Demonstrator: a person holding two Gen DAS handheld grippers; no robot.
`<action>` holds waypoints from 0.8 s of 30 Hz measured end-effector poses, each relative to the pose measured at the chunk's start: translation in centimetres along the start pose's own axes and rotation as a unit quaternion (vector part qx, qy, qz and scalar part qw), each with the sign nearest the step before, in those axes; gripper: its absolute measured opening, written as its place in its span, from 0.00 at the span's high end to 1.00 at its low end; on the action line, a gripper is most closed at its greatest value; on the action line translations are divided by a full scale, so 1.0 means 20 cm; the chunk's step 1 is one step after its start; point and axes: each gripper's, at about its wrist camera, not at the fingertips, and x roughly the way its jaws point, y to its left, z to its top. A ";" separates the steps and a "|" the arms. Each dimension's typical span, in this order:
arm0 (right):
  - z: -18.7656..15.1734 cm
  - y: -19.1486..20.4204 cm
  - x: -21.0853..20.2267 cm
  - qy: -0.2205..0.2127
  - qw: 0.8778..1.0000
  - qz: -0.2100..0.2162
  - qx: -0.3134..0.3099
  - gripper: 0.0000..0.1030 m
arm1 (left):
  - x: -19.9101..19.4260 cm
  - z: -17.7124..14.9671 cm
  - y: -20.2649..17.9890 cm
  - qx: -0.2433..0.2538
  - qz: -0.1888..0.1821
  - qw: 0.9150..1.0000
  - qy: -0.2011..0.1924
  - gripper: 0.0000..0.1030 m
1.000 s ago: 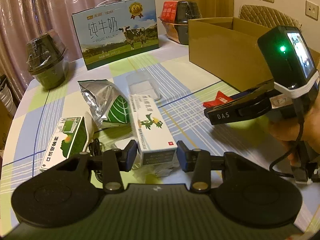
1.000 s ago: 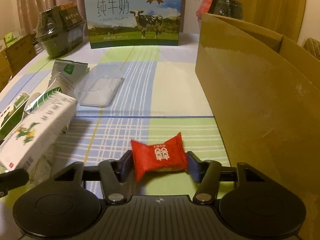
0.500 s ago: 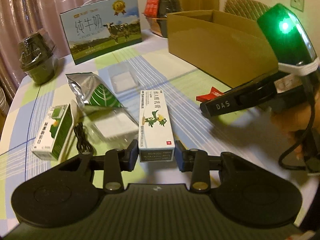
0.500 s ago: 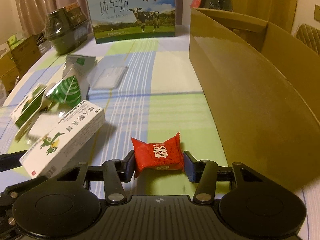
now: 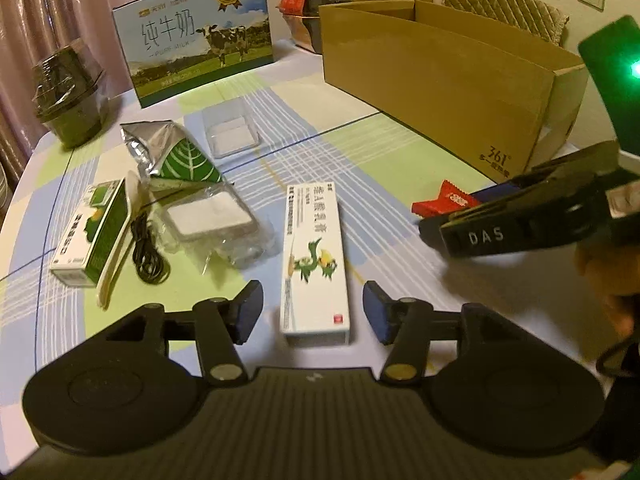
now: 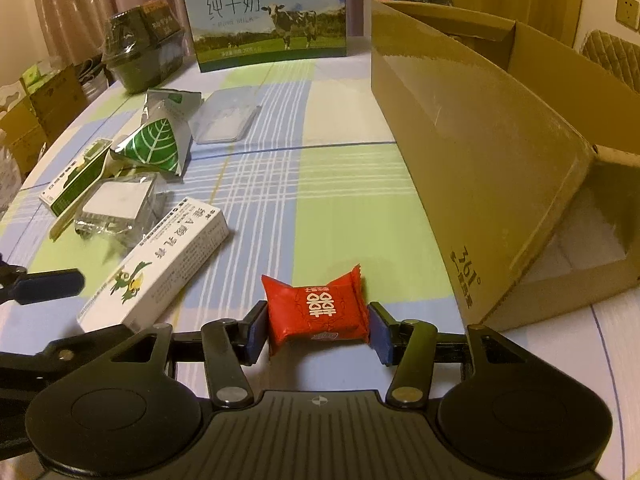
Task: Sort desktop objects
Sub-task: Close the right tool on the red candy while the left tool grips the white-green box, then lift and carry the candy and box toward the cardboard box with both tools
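My right gripper [image 6: 316,330] is shut on a red candy packet [image 6: 316,310], held just above the table beside the brown cardboard box [image 6: 480,152]. The packet also shows in the left wrist view [image 5: 446,202]. My left gripper [image 5: 313,316] is open, its jaws wide on either side of the near end of a long white medicine box [image 5: 316,260] that lies on the table, also seen in the right wrist view [image 6: 156,272].
On the left lie a green-and-white small box [image 5: 90,232], a black cable [image 5: 148,252], a clear packet with a white pad [image 5: 208,218], a silver leaf-print bag [image 5: 172,152] and a clear tray [image 5: 230,132]. A milk carton box [image 5: 196,32] and dark containers [image 5: 68,92] stand behind.
My left gripper opened and let go of the white medicine box, which now lies on the table. My right gripper stays shut on the candy and has drawn back along the cardboard box.
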 end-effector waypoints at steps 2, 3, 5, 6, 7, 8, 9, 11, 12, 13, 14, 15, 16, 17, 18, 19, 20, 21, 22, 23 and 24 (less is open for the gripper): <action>0.00 0.00 0.01 -0.002 1.000 -0.003 -0.001 0.50 | 0.04 0.02 0.00 0.006 -0.004 1.000 0.002 0.51; 0.00 -0.01 0.01 -0.004 1.000 -0.004 -0.001 0.49 | 0.05 0.02 0.00 0.006 -0.005 1.000 0.003 0.51; 0.00 -0.01 0.01 -0.007 1.000 -0.004 -0.001 0.47 | 0.09 0.04 0.01 0.001 -0.006 1.000 0.005 0.51; 0.00 -0.01 0.02 -0.008 1.000 -0.005 -0.002 0.46 | 0.09 0.04 0.02 -0.002 -0.006 1.000 0.002 0.51; 0.00 -0.01 0.02 -0.009 1.000 -0.005 -0.002 0.45 | 0.10 0.05 0.03 -0.006 -0.005 1.000 0.001 0.51; 0.00 -0.01 0.02 -0.009 1.000 -0.005 -0.001 0.44 | 0.11 0.06 0.03 -0.011 -0.005 1.000 0.000 0.51; 0.00 -0.01 0.02 -0.010 1.000 -0.005 -0.001 0.43 | 0.12 0.06 0.04 -0.017 -0.007 1.000 0.000 0.51; 0.00 -0.01 0.02 -0.011 1.000 -0.005 -0.001 0.43 | 0.13 0.07 0.06 -0.028 -0.012 1.000 0.000 0.53; -0.01 -0.01 0.02 -0.012 1.000 -0.006 -0.001 0.42 | 0.14 0.08 0.06 -0.031 -0.015 0.999 0.003 0.53; -0.01 -0.01 0.02 -0.012 1.000 -0.006 -0.001 0.42 | 0.15 0.08 0.06 -0.031 -0.018 0.999 0.005 0.53; -0.01 -0.01 0.02 -0.013 1.000 -0.006 -0.001 0.42 | 0.16 0.08 0.05 -0.029 -0.019 0.999 0.007 0.53; -0.01 -0.01 0.02 -0.014 1.000 -0.006 0.000 0.42 | 0.17 0.08 0.05 -0.026 -0.019 0.999 0.009 0.53; -0.01 -0.01 0.02 -0.014 1.000 -0.006 0.001 0.42 | 0.17 0.08 0.04 -0.022 -0.019 1.000 0.012 0.53; -0.01 -0.01 0.02 -0.015 1.000 -0.006 0.002 0.42 | 0.18 0.08 0.04 -0.020 -0.018 1.000 0.015 0.54; -0.01 -0.01 0.02 -0.016 1.000 -0.006 0.003 0.42 | 0.19 0.08 0.03 -0.020 -0.019 0.999 0.019 0.55; -0.01 -0.01 0.02 -0.016 1.000 -0.006 0.005 0.42 | 0.19 0.08 0.04 -0.023 -0.020 0.999 0.023 0.61; 0.00 -0.01 0.02 -0.017 1.000 -0.006 0.005 0.41 | 0.19 0.08 0.04 -0.025 -0.021 0.999 0.025 0.64; 0.00 -0.01 0.02 -0.018 1.000 -0.006 0.007 0.41 | 0.19 0.07 0.04 -0.025 -0.019 0.999 0.026 0.65; 0.00 -0.01 0.02 -0.019 1.000 -0.004 0.009 0.41 | 0.19 0.07 0.04 -0.026 -0.018 0.999 0.028 0.68; 0.00 -0.01 0.02 -0.020 1.000 -0.004 0.011 0.41 | 0.19 0.07 0.04 -0.027 -0.019 0.999 0.028 0.68; 0.00 -0.01 0.02 -0.020 1.000 -0.004 0.011 0.40 | 0.19 0.07 0.04 -0.029 -0.019 0.999 0.028 0.68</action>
